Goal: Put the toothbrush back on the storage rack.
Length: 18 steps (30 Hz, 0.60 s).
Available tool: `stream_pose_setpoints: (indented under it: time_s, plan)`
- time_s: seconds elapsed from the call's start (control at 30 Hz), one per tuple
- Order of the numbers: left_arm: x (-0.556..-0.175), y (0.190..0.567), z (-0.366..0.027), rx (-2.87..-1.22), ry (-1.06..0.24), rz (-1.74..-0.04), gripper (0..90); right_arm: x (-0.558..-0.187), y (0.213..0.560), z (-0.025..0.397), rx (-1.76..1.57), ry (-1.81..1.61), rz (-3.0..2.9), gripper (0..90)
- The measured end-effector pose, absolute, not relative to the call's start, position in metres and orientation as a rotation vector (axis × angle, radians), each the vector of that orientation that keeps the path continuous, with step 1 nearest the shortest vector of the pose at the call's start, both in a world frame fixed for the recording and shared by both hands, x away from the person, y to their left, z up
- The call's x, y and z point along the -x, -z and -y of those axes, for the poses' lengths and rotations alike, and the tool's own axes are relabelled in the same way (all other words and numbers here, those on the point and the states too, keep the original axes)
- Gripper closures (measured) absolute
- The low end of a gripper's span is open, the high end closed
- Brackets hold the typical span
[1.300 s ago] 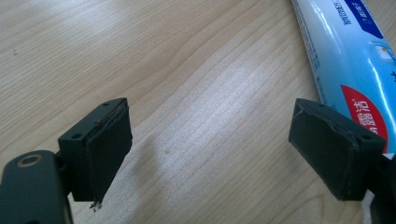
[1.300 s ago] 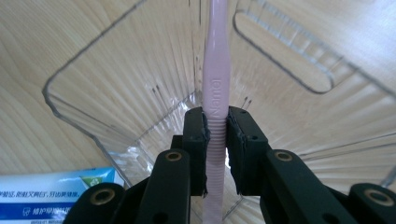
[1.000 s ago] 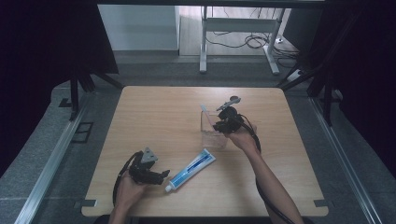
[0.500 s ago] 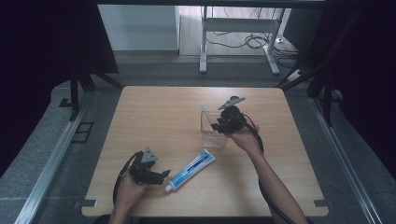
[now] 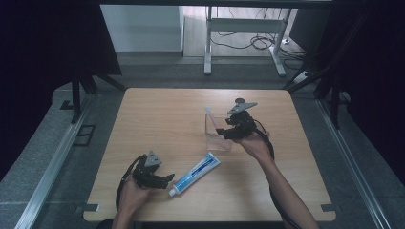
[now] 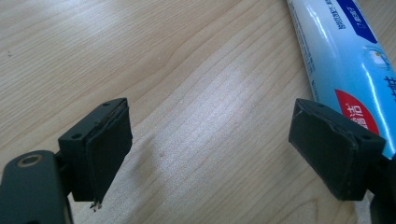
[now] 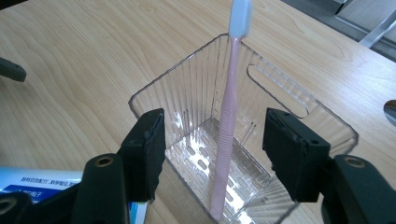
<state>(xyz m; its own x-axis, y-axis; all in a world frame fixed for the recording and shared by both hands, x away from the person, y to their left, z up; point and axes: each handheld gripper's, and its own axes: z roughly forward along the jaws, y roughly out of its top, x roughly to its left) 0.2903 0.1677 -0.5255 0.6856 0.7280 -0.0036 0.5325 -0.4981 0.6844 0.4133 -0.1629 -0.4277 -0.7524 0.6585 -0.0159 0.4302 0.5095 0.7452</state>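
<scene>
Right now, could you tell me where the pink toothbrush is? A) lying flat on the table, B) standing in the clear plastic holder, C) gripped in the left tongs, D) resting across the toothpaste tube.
B: the toothbrush stands inside the clear plastic holder, head up, with the right tongs open around it.

Left gripper [image 5: 165, 178] low near the table's front, right gripper [image 5: 222, 132] farther forward, both jaws spread.
</scene>
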Motion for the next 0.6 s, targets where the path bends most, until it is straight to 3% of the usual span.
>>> stream_pose_setpoints:
  time_s: [0.3, 0.43, 0.6]
  plan:
    - [-0.29, 0.526, -0.167, -2.225, -0.378, -0.961, 13.5, -0.404, 0.426, 0.177, -0.902, -1.127, -2.44, 27.1]
    - [-0.29, 0.526, -0.167, -2.227, -0.378, -0.96, 13.5, -0.397, 0.425, 0.182, -0.895, -1.114, -2.451, 15.7]
    - [-0.29, 0.526, -0.167, -2.228, -0.383, -0.958, 13.5, -0.39, 0.425, 0.185, -0.847, -1.088, -2.445, 11.4]
